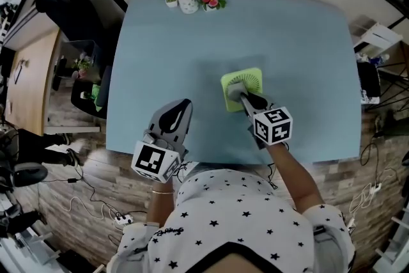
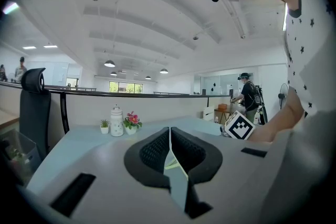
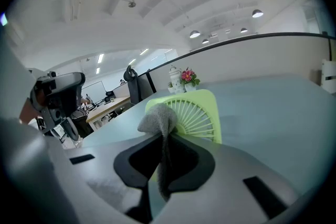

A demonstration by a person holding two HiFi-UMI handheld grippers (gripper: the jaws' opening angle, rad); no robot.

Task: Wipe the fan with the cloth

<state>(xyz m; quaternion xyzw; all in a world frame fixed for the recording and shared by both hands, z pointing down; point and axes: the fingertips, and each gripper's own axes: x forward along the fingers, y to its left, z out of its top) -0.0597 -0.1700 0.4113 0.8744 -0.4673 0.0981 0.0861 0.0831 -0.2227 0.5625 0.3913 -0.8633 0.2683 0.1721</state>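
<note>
While right gripper [image 1: 239, 94] clamps cloth [image 3: 156, 122] against fan [image 1: 250, 80], left gripper [image 1: 181, 110] apart from fan, jaws together, nothing between.

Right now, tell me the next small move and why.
Probably sweep the right gripper sideways across the fan: its jaws pinch the grey cloth, whose bunched end seems to rest on one side of the grille, the rest uncovered.

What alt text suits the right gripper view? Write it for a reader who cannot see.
The right gripper, fingers shut on a grey cloth, holds it at the grille of a lime-green fan on a pale blue table. Behind the fan stand a white jar and pink flowers.
</note>
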